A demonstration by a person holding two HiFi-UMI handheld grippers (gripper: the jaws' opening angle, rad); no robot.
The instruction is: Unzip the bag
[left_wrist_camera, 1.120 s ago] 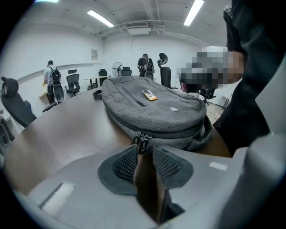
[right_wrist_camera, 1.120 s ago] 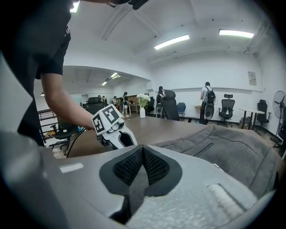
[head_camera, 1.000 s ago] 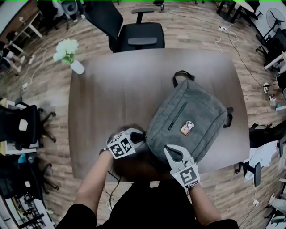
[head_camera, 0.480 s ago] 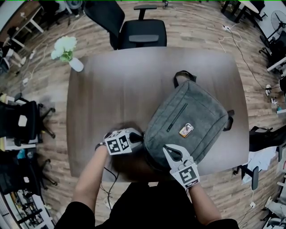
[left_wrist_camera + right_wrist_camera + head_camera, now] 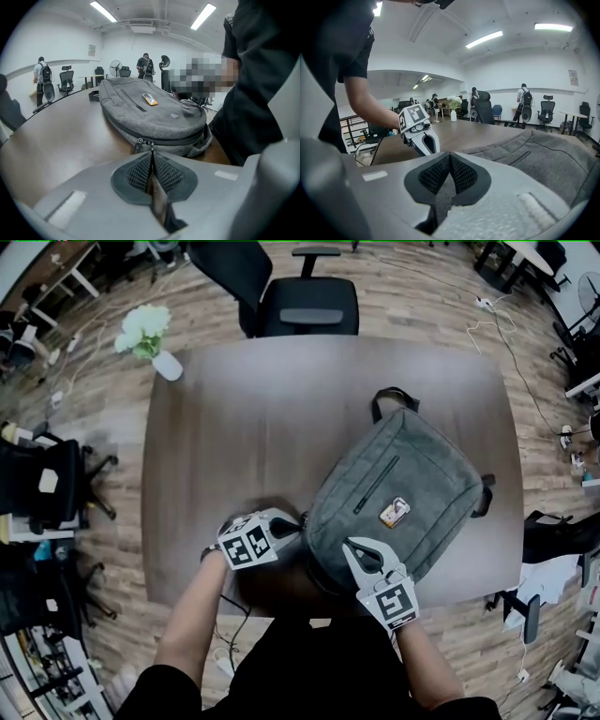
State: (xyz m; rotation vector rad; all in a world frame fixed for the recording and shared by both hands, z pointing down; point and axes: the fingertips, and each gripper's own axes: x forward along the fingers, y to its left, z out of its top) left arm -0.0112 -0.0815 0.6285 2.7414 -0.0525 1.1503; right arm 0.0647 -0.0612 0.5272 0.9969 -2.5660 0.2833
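Left hand-held gripper (image 5: 151, 157) jaws just closed, pinching zipper pull (image 5: 149, 143) | right hand-held gripper (image 5: 450, 161) clenched on bag (image 5: 403, 488) fabric; bag flat on counter (image 5: 234, 418) | step: grip set, zip looks shut | next: draw pull along track

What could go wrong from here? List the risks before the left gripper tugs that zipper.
1. The fingers of the left gripper have just been closing and catch the small metal zipper pull only at their tips; a tug may slip it free.
2. The grey fabric backpack lies loose near the front edge of the brown wooden table; the right gripper, shut, shows no fabric clearly pinched, so the backpack may drag along instead of unzipping.
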